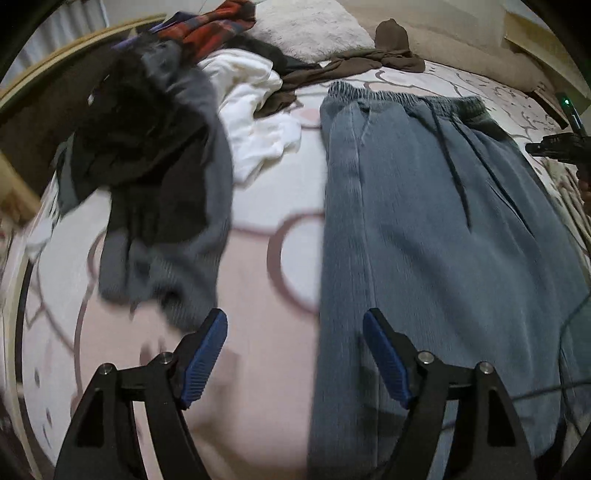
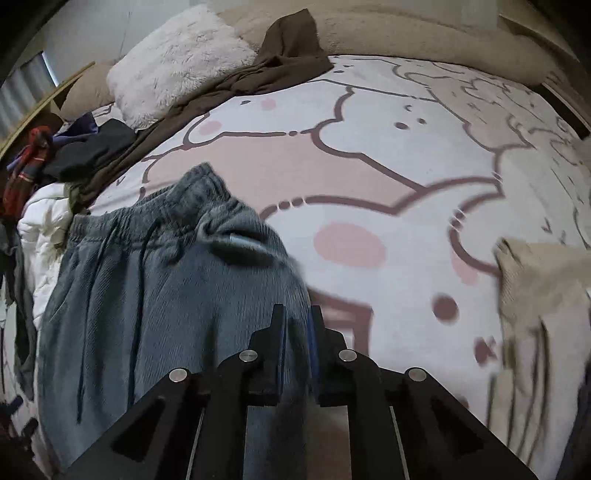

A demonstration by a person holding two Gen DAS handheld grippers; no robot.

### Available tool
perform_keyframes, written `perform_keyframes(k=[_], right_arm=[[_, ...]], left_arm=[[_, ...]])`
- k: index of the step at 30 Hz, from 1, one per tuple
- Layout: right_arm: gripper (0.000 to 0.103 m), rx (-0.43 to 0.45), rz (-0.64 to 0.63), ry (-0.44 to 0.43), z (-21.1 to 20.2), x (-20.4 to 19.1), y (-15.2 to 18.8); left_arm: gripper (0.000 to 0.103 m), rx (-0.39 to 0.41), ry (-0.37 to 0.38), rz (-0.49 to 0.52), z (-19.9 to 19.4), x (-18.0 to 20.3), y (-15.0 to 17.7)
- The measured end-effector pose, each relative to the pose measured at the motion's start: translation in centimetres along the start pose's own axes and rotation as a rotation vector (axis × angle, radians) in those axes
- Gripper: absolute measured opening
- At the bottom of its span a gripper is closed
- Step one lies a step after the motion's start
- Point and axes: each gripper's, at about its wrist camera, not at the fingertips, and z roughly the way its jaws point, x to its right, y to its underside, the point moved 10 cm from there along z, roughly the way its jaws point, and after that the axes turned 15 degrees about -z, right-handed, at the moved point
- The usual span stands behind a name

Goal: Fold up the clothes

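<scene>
Blue-grey drawstring sweatpants [image 1: 424, 229] lie flat on the bed, waistband at 12 o'clock, legs running down toward 6 in the left wrist view. Drawstring hangs loose down the front.

Right gripper [image 2: 297, 325]: jaws pinched nearly closed on the pants' right side edge, fabric bunched between the blue pads, just below the waistband corner. That corner is lifted and rumpled at 11 o'clock of the gripper.

Left gripper [image 1: 295, 332]: jaws wide, nothing between them; it straddles the pants' left edge low on the leg, right finger [image 1: 384, 362] over the fabric, left finger over bare bedsheet [image 1: 258, 332]. Contact with the cloth: can't tell, frame is blurred.

Bedsheet is pink-white with a cartoon outline print.

Unfolded pile at 10 o'clock of the pants: dark grey/black garment [image 1: 155, 177], white garment [image 1: 255, 110], red plaid piece [image 1: 210, 26] behind. Brown garment [image 1: 369, 62] at 12 o'clock, just past the waistband, beside a fluffy white pillow [image 1: 310, 26]. Beige ribbed garment [image 2: 535, 302] at 3 o'clock in the right wrist view, well apart from the pants.
</scene>
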Motion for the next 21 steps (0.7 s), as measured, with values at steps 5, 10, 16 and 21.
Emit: perform_keyframes(k=[5,10,16,21], right_arm=[[0.012,0.033,-0.007,-0.053,-5.0,-1.3,4.7],[0.012,0.033,0.036,-0.141,-9.4,-2.5,11.5],[0.012,0.023,0.121,-0.174,-12.3,-2.5,18.5],[0.012,0.007,0.189,-0.178,-12.1,-2.3,22.3]], left_arm=[[0.076,-0.061,0.003,0.024,-1.7,0.2,6.0],[0.077,-0.111,-0.010,-0.017,-1.3,0.4,9.3],[0.063,-0.110,0.030,-0.085,-1.3,0.9,9.9],[0.016,-0.113,0.085,-0.142,-1.9,1.5,9.8]])
